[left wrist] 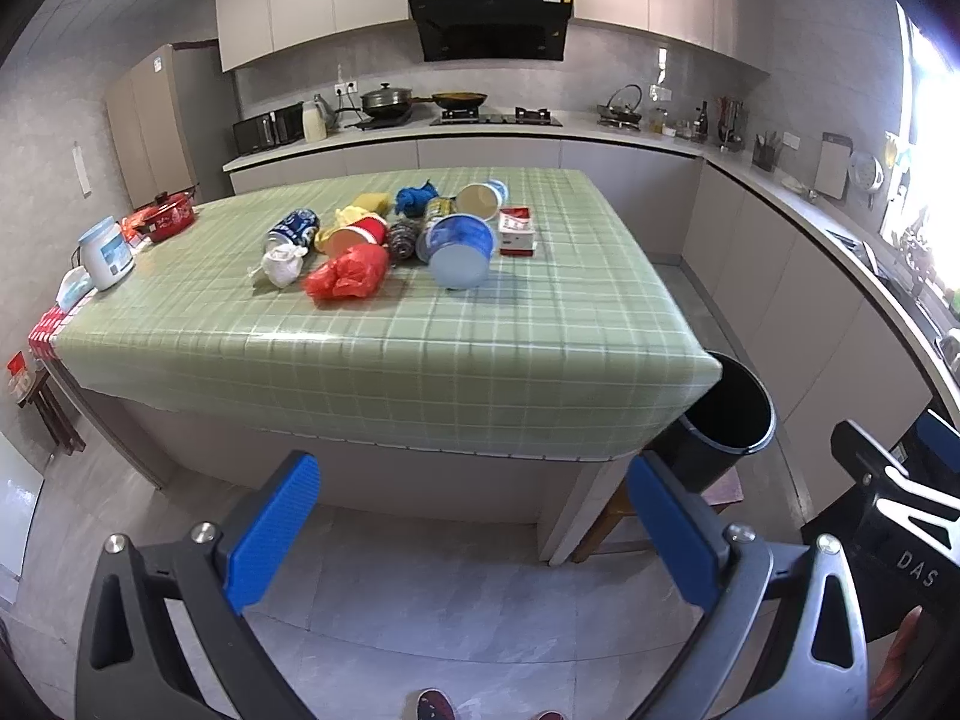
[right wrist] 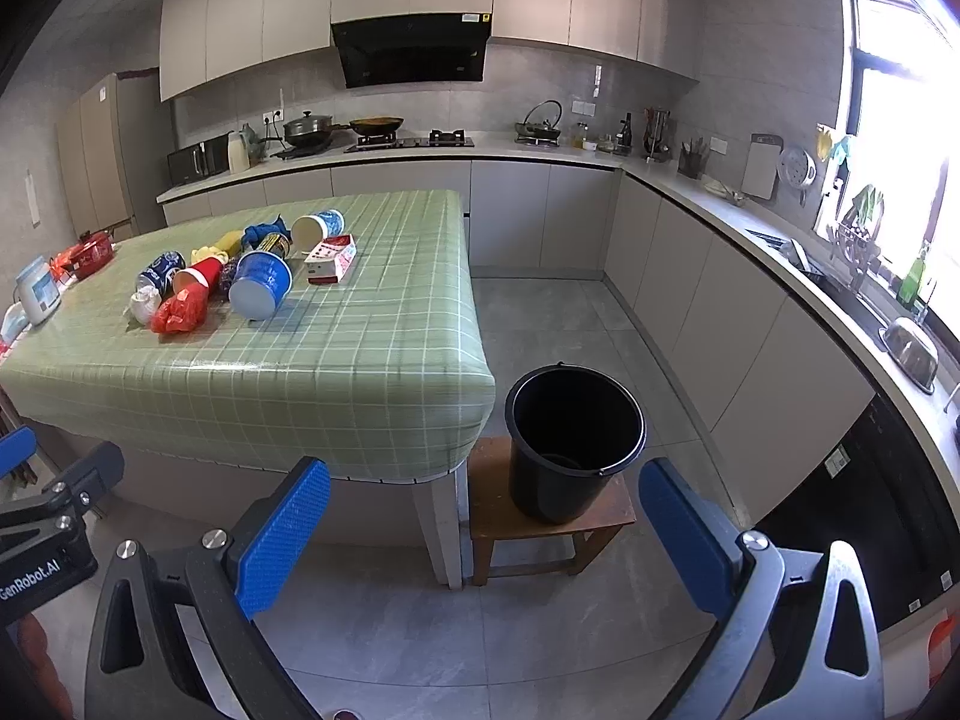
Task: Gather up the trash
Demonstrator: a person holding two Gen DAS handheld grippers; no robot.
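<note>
Table: green checked cloth (left wrist: 420, 330), trash pile (left wrist: 408, 234) ahead of both grippers.
Bucket: black bucket (right wrist: 570, 438), partly hidden in left view.
Left gripper (left wrist: 474, 534): spread wide, empty.
Right gripper (right wrist: 486, 534): spread wide, empty.

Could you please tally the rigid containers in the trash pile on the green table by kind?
Paper cups and tubs, lying on their sides: 3 (red paper cup, large blue paper tub, blue-and-white paper tub)
Metal cans: 2 (blue drink can, gold-labelled can)
Cartons: 1 (red-and-white cardboard carton)
Total: 6
</note>
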